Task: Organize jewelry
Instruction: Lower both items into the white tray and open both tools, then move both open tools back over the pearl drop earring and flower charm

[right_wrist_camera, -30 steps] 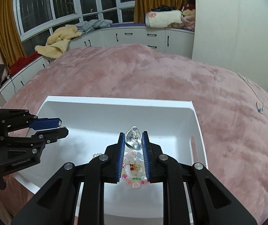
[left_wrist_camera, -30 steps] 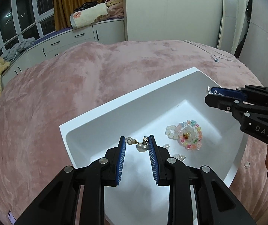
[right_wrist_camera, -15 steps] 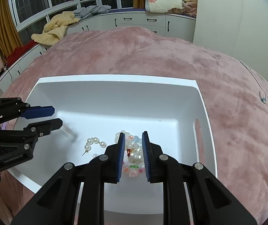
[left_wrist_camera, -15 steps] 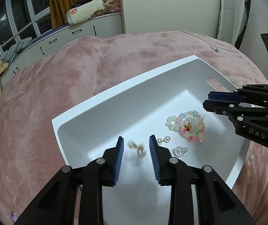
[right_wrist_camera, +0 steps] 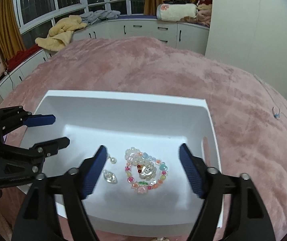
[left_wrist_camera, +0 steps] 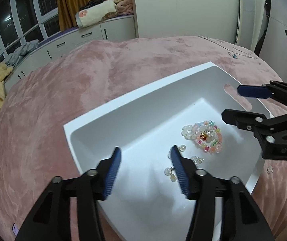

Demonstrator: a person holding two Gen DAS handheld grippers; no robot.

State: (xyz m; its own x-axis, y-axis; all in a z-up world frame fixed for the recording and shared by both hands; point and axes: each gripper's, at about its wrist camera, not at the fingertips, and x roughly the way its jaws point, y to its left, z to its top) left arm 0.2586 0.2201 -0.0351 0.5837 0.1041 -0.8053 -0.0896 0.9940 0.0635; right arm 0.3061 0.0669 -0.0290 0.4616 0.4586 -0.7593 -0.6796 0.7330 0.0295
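A white tray point(left_wrist_camera: 123, 108) point(right_wrist_camera: 123, 102) sits on a pink bedspread. Inside lie a coloured bead bracelet point(left_wrist_camera: 205, 136) point(right_wrist_camera: 145, 170), a clear crystal pendant point(right_wrist_camera: 109, 177) point(left_wrist_camera: 197, 159) and pearl earrings point(left_wrist_camera: 170, 172) point(right_wrist_camera: 113, 160). My left gripper point(left_wrist_camera: 146, 168) is open and empty above the tray's near-left part, the earrings just beside its right finger. My right gripper point(right_wrist_camera: 142, 170) is open and empty above the bracelet. Each gripper shows in the other's view, the right one point(left_wrist_camera: 243, 104) and the left one point(right_wrist_camera: 49, 130).
A small sparkly piece point(left_wrist_camera: 270, 169) lies on the bedspread right of the tray. A thin cord with a blue bit point(right_wrist_camera: 276, 114) lies at the far right. White cabinets point(right_wrist_camera: 143, 30) with piled clothes and blankets line the windows behind the bed.
Both grippers have opened wide. The left dropped the pearl earrings and the right dropped the crystal pendant into the tray, and both have drawn back and up.
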